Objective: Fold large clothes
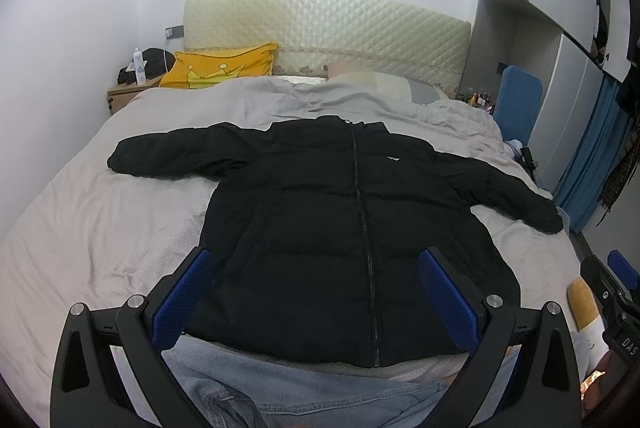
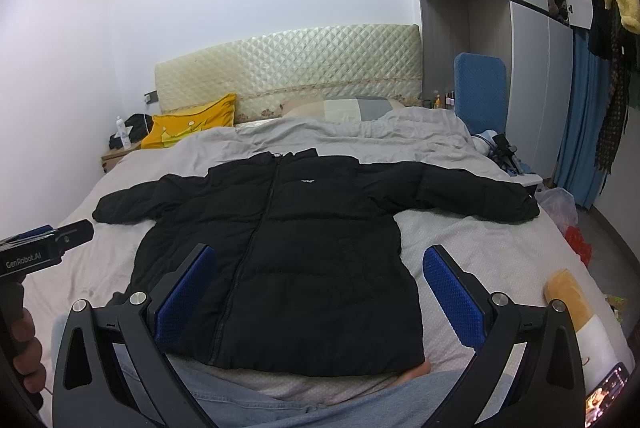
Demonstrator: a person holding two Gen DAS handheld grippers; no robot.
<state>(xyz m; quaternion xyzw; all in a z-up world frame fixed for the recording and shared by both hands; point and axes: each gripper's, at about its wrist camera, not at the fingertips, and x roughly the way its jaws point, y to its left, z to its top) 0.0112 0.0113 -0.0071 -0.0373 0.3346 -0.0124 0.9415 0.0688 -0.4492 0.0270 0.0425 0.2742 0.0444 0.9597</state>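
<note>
A black puffer jacket (image 1: 340,220) lies flat and zipped on the grey bed cover (image 1: 100,228), front up, both sleeves spread out sideways. It also shows in the right wrist view (image 2: 304,248). My left gripper (image 1: 318,260) is open and empty, held above the jacket's hem near the foot of the bed. My right gripper (image 2: 320,258) is open and empty, also above the hem, to the right of the left one. The left gripper's body shows at the left edge of the right wrist view (image 2: 44,248).
A yellow pillow (image 1: 224,65) and grey pillows lie by the quilted headboard (image 1: 328,31). A nightstand (image 1: 124,93) with a bottle stands far left. A blue chair (image 2: 480,87), wardrobe and hanging clothes are on the right. Blue jeans (image 1: 280,388) lie at the near edge.
</note>
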